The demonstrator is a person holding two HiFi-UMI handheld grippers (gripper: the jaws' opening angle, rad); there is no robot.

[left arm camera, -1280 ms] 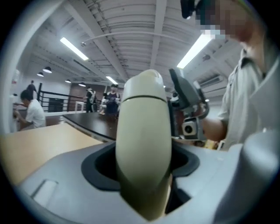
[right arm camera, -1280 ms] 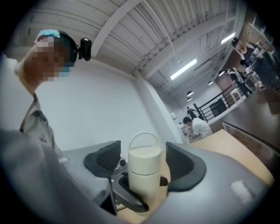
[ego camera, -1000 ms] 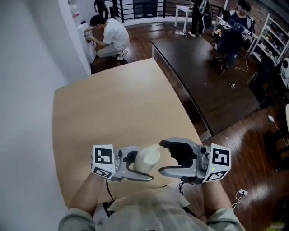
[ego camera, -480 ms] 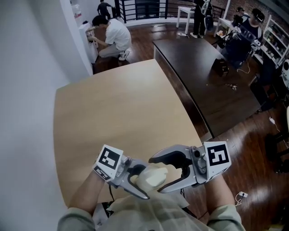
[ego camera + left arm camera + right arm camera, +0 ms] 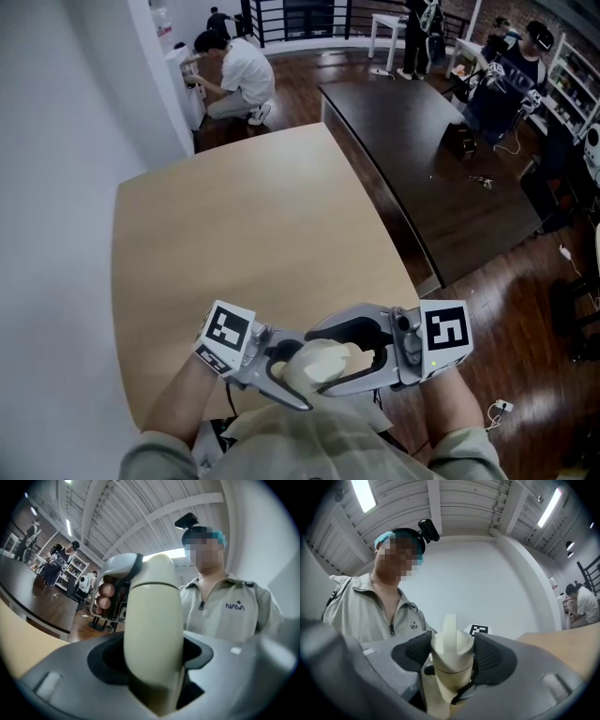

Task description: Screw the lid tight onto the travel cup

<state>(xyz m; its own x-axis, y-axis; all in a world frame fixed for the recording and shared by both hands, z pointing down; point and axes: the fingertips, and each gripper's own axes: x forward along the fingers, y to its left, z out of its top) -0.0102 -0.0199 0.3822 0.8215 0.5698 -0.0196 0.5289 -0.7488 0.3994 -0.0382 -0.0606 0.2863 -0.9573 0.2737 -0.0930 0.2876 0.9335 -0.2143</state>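
Cream-coloured, smooth-sided travel cup is held up in the air between the two grippers, close to the person's chest and by the near edge of the light wooden table. The left gripper has its grey jaws clamped on the cup's body; in the left gripper view the rounded body fills the gap between the dark pads and rises away from them. The right gripper comes in from the other side, and its jaws have just been closing with the cup's cream lid between them. In the right gripper view the ribbed black pads sit against both sides of the lid, gripping it, with the lid's narrow raised spout standing above them. A thin black loop hangs just under the lid's rim.

Both grippers' white cubes with square black markers face up towards the head camera. Beyond the light table lies a dark brown table, and a person in a white shirt crouches by the far wall.
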